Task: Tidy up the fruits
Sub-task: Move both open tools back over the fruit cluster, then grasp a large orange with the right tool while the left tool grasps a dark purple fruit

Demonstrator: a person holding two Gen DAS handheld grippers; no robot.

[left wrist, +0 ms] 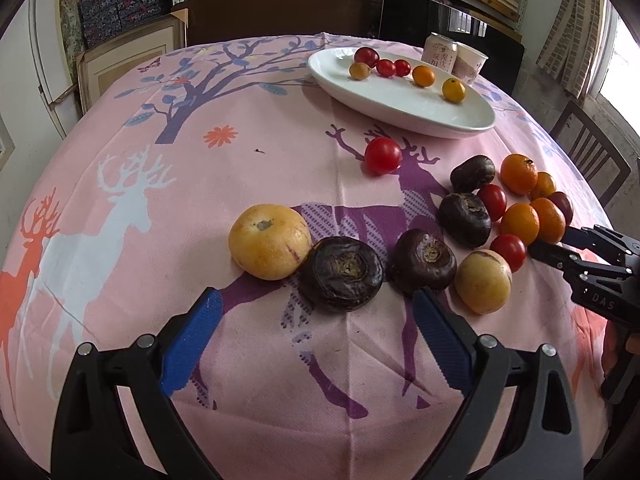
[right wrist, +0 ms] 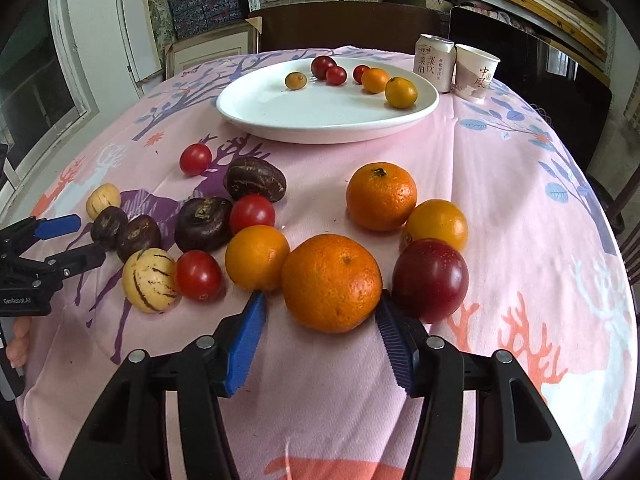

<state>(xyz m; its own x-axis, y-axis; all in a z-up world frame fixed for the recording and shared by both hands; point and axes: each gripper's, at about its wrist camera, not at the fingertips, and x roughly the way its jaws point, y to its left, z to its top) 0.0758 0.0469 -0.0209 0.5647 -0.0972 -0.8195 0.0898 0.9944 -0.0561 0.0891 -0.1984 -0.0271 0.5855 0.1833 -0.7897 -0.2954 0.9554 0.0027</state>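
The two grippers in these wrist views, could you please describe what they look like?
Both the left gripper and the right gripper have glossy black angular linkage frames with silver rivets. Each finger carries a ribbed blue pad. White lettering marks the bodies: "DAS" on the right one, "GenRobot.AI" on the left one. No cables or sleeves are visible.

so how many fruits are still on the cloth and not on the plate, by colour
red tomatoes: 3
oranges: 4
dark brown fruits: 4
yellow striped fruits: 2
dark red fruit: 1
total: 14
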